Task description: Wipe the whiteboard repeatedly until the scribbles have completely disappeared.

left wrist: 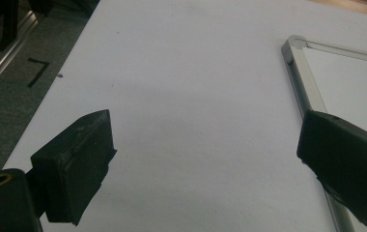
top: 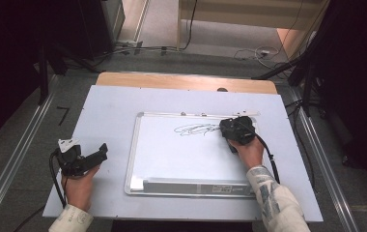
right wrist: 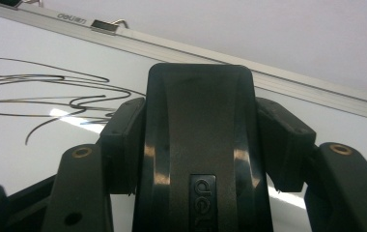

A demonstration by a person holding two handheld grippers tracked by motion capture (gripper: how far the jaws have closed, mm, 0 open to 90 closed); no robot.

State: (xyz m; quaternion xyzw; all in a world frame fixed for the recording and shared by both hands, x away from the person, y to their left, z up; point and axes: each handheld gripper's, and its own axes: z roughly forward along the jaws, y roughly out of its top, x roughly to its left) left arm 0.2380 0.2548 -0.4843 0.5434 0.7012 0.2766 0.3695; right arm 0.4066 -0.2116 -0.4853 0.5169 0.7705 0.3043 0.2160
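Nearest the camera, the person's left hand [top: 79, 186] holds the left hand-held gripper [top: 100, 153] low over the bare pale desk [top: 109, 104], left of the whiteboard [top: 172, 154]; its jaws stand wide apart with nothing between them. Across on the right, the right hand-held gripper [top: 230, 128] rests at the far right part of the whiteboard, its jaws clamped on a glossy black eraser [right wrist: 201, 145], probably a whiteboard eraser, pressed toward the board surface. Just left of it runs a black scribble [top: 193, 129]. Small metal clips [right wrist: 108, 25] sit on the far frame. Beyond the desk, cables [top: 254, 52] lie on grey floor.
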